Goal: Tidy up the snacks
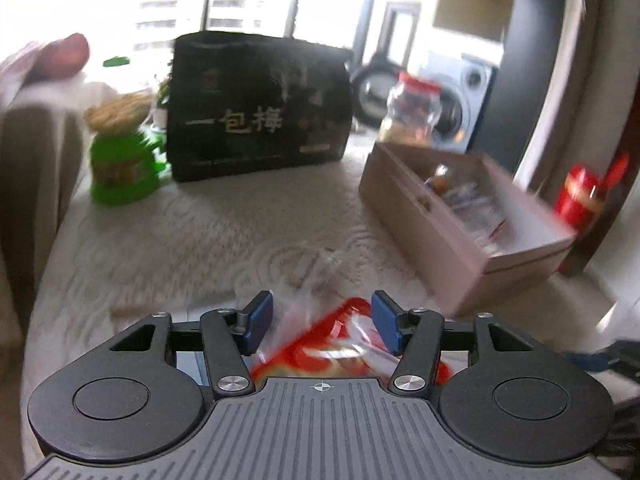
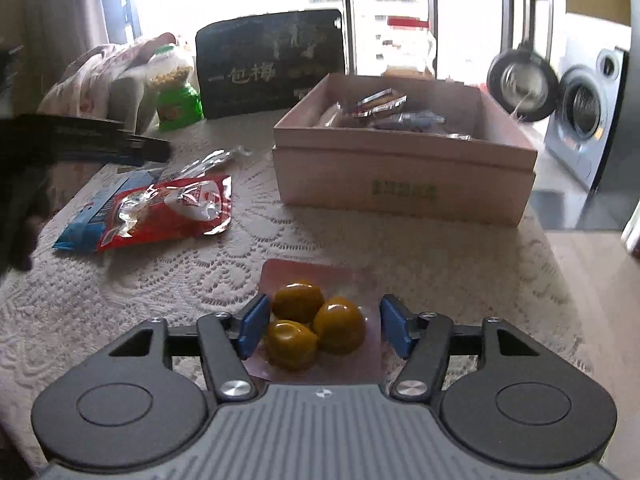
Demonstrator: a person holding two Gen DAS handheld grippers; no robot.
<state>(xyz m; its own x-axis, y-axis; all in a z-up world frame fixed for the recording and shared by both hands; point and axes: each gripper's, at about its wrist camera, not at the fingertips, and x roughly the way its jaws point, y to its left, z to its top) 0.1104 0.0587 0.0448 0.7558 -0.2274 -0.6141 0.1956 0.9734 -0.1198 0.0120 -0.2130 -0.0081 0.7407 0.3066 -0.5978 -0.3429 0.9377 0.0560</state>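
Bright window light falls across a table (image 2: 400,264) spread with a cream lace cloth, and a washing machine (image 2: 584,116) stands off to the right. Near the far edge sits an open pinkish cardboard box (image 2: 400,184) that already holds several small wrapped snacks (image 2: 380,110), so the sorting looks partly done. Behind it I see a clear jar with a red lid (image 2: 408,46); what fills it is too washed out to tell. A green-based jar (image 2: 176,88) packed with small yellowish pieces stands beside a big black bag with gold lettering (image 2: 272,64).

Still loose on the cloth are a red packet (image 2: 168,208) lying on top of a blue packet (image 2: 84,220), a silvery wrapper (image 2: 212,160) just behind them, and a clear pack of brown glazed sweets (image 2: 316,328) nearer the front.

The right gripper (image 2: 324,328) straddles that pack of sweets with its blue pads set apart on either side; I see no squeeze on the pack, which lies flat on the cloth, so I judge it released. The left gripper (image 1: 322,320) hovers over the red packet with its jaws spread wide and nothing clamped, though that view is blurred.

I reckon at least four items remain to go into the box.
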